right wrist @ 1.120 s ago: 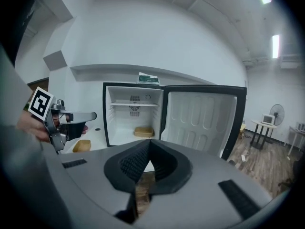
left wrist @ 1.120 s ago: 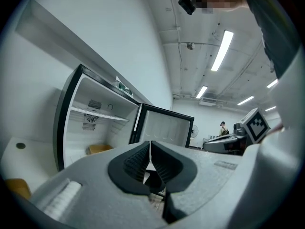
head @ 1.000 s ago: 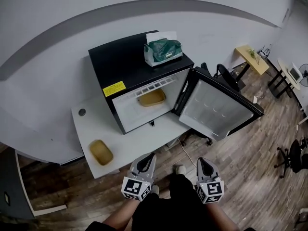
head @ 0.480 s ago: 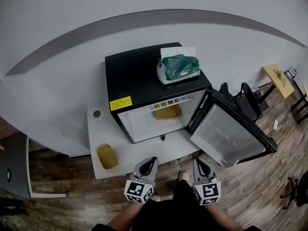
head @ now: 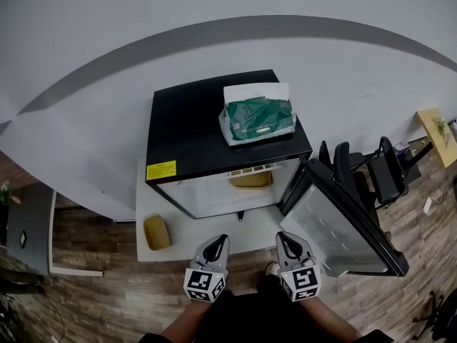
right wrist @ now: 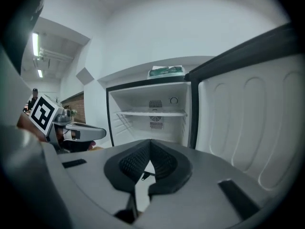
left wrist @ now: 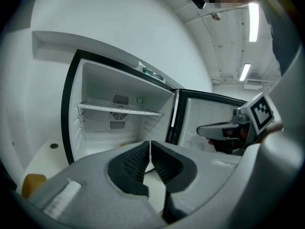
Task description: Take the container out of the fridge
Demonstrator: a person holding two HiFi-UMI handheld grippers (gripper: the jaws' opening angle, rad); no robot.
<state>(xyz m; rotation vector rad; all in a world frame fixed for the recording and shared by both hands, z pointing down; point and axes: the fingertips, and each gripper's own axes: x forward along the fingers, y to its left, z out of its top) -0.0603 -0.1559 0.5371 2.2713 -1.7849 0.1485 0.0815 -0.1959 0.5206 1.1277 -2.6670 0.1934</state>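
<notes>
Sitting at lower left on the counter (head: 187,236) is a yellow tub (head: 156,232). Next, the left gripper (head: 219,241) shows jaws pressed together, empty. At centre, the container (head: 251,180) lies inside the open fridge (head: 203,120), beneath a green tissue pack (head: 258,118). The right gripper (head: 284,239), jaws likewise closed on nothing, hovers beside the door (head: 343,227).

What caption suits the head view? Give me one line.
Left gripper and right gripper, both shut and empty, face the open fridge with a tan container inside.

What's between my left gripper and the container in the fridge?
In the head view: a strip of white tabletop and a small dark piece at the front edge of the open fridge.
</notes>
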